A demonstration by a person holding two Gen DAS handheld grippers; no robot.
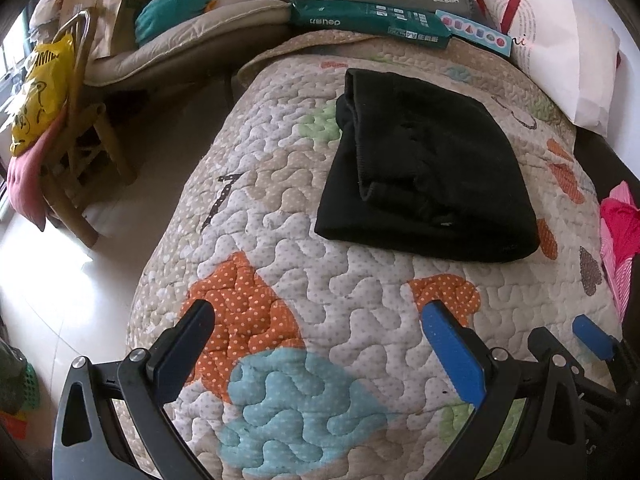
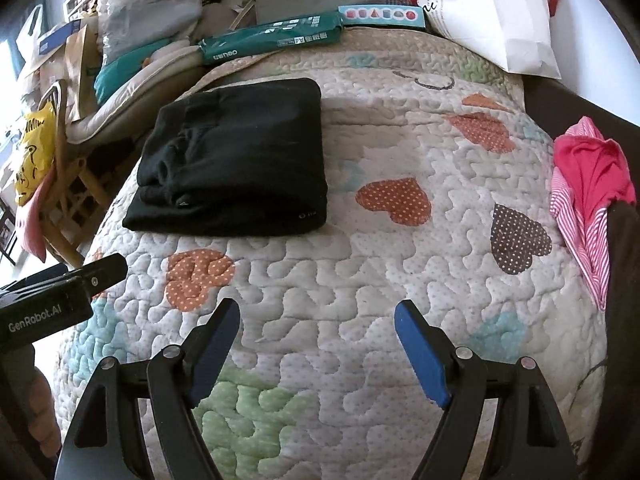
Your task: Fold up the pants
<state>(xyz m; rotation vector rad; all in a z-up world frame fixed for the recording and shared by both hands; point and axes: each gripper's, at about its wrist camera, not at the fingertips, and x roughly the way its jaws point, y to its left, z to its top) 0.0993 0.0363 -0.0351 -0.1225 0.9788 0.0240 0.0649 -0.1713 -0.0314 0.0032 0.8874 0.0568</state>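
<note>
Black pants (image 1: pixel 428 160) lie folded in a soft, thick square on the quilt (image 1: pixel 280 208).

The quilt is puffy, with wavy stitching, tiny dots and heart patches in orange, brown, blue and green. The left claw (image 1: pixel 316 336) is spread wide with nothing between its flat blue pads; the pants lie ahead of it, well apart, a bit to the right. The right claw (image 2: pixel 316 336) is spread wide and empty too; the pants lie ahead and to its left. A pink striped cloth (image 2: pixel 588 188) sits at the quilt's right edge.
</note>
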